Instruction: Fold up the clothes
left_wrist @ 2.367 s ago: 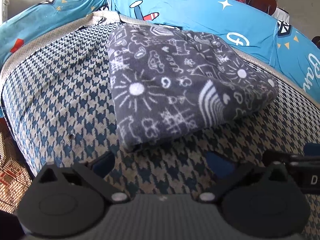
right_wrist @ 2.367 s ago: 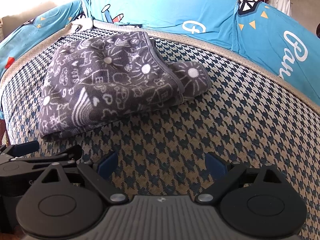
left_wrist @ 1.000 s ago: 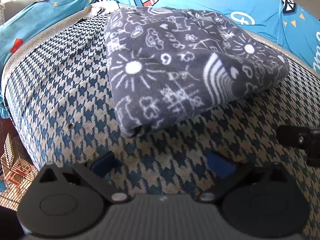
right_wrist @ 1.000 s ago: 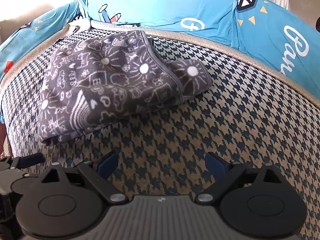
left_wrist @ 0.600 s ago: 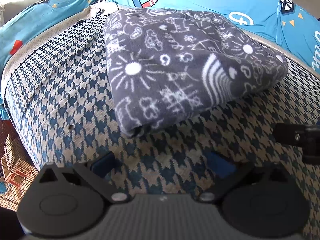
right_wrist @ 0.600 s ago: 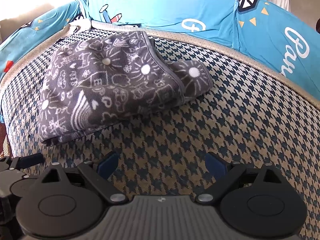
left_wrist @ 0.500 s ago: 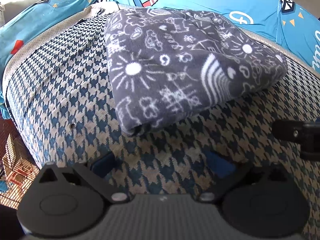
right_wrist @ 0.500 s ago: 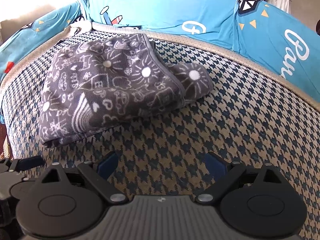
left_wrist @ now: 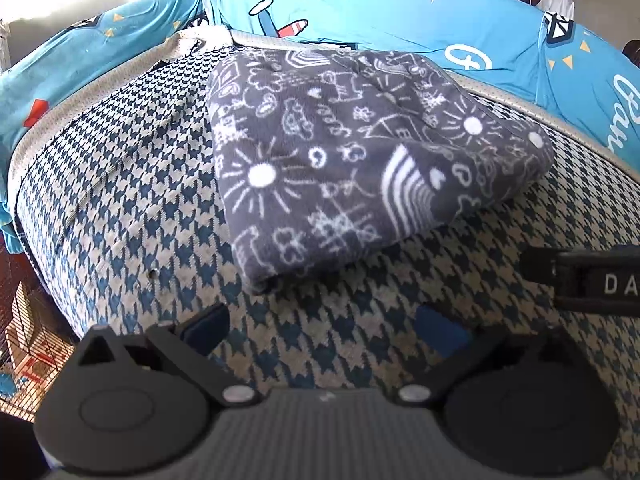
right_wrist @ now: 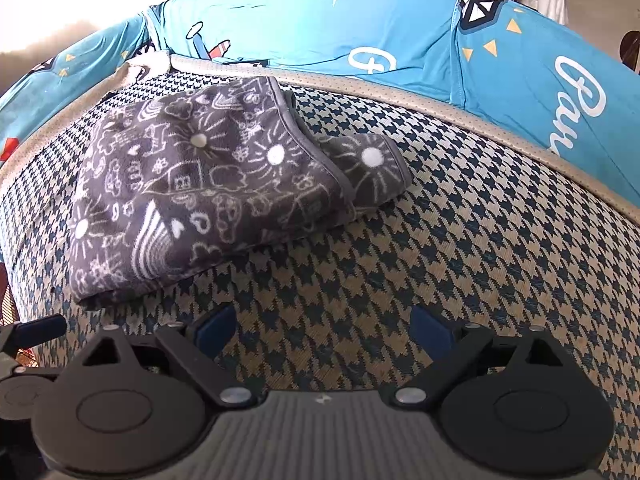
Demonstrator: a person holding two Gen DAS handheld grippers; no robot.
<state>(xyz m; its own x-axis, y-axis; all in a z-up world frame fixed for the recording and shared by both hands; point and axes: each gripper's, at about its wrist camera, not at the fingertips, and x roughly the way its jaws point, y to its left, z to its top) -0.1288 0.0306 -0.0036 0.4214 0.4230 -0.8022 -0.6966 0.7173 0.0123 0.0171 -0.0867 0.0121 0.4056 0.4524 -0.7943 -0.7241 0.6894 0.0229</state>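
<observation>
Grey fleece cloth [left_wrist: 360, 160] printed with white doodles of suns, clouds and houses lies folded into a thick, roughly square bundle on a blue-and-beige houndstooth cushion [left_wrist: 132, 208], towards its far left corner. In the right wrist view the cloth [right_wrist: 208, 192] shows a hemmed top layer with a lower corner sticking out from under it on the right side. A beige piped border edges the cushion, and behind it runs a bright blue cover [right_wrist: 360, 28] with a star, a small plane and white lettering. The left gripper [left_wrist: 320, 326] sits just short of the bundle's near folded edge, its blue-padded fingers [left_wrist: 206, 328] spread wide and holding nothing. The right gripper [right_wrist: 324, 326] is over bare cushion beside and in front of the cloth, its fingers [right_wrist: 430, 330] likewise spread apart and empty. Part of the right gripper's black body shows at the right edge of the left wrist view.
</observation>
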